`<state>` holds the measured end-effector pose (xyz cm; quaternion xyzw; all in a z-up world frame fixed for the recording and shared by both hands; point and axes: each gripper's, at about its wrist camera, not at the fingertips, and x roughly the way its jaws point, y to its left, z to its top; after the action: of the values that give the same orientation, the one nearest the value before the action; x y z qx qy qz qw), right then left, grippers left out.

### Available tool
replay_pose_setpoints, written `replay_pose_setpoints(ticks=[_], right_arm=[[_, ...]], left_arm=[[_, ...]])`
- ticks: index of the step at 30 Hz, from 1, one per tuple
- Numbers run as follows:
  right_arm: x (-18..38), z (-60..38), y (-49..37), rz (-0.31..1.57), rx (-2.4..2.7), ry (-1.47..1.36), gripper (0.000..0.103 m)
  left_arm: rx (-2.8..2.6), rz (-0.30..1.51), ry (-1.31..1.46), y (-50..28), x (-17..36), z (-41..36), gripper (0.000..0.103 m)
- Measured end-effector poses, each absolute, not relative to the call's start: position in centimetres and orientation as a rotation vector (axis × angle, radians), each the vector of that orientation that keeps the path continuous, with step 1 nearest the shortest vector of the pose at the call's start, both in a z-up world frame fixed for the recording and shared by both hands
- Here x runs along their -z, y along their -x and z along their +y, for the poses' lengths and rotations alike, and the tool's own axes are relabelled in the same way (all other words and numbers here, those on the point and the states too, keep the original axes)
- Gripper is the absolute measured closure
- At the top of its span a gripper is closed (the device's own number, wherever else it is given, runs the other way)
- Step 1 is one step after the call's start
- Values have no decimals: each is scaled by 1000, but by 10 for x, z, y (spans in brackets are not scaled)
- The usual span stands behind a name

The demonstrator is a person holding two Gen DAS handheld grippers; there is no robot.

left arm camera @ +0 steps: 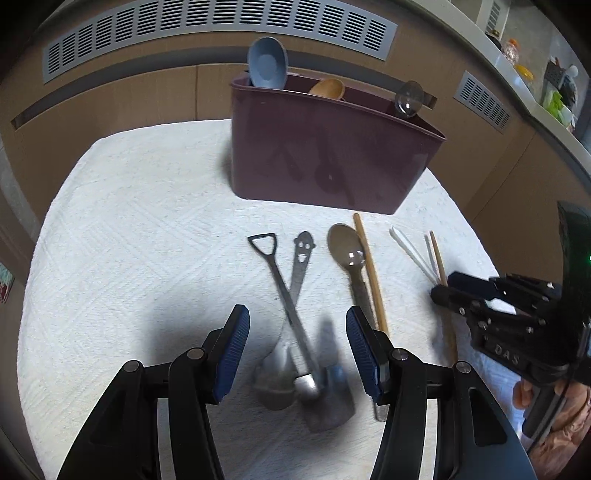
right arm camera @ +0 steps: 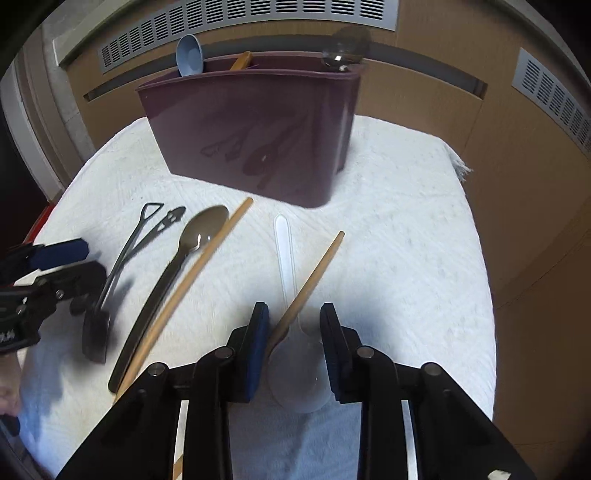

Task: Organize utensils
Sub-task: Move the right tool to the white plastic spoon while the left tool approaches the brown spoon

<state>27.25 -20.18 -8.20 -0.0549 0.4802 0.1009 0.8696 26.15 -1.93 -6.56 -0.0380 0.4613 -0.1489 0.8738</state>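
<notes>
A maroon utensil holder stands at the back of the white cloth; a blue spoon, a wooden spoon and a clear spoon stick out of it. My left gripper is open above two crossed metal utensils. A brown spoon and a wooden chopstick lie to their right. My right gripper is open, straddling a white plastic spoon and a second wooden chopstick.
The white cloth covers the table. Brown cabinet fronts with grey vent grilles stand behind. A counter with bottles runs at the far right. The other gripper shows at the right edge and at the left edge.
</notes>
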Motion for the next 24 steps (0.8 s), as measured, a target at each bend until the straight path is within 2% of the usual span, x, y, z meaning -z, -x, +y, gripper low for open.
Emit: replay_pose_setpoints(ticks=[4, 6, 7, 10, 12, 14, 16, 24], right_arm=[[80, -210, -255, 1006, -219, 110, 75], [79, -213, -248, 1003, -222, 99, 73], [78, -215, -244, 995, -225, 94, 72], [76, -217, -242, 972, -219, 97, 71], [74, -218, -237, 954, -209, 112, 67], [74, -219, -232, 938, -197, 129, 54], [74, -221, -229, 925, -193, 130, 48], [75, -227, -231, 937, -191, 76, 43]], left_arm=[[367, 968, 73, -274, 62, -36, 51], [381, 972, 37, -285, 60, -50, 65], [389, 981, 27, -290, 60, -56, 67], [387, 1010, -10, -307, 63, -73, 68], [359, 1029, -45, -317, 68, -83, 68], [327, 1041, -74, -324, 73, -91, 68], [313, 1031, -89, -327, 74, -95, 68], [314, 1023, -123, -326, 72, -99, 68]])
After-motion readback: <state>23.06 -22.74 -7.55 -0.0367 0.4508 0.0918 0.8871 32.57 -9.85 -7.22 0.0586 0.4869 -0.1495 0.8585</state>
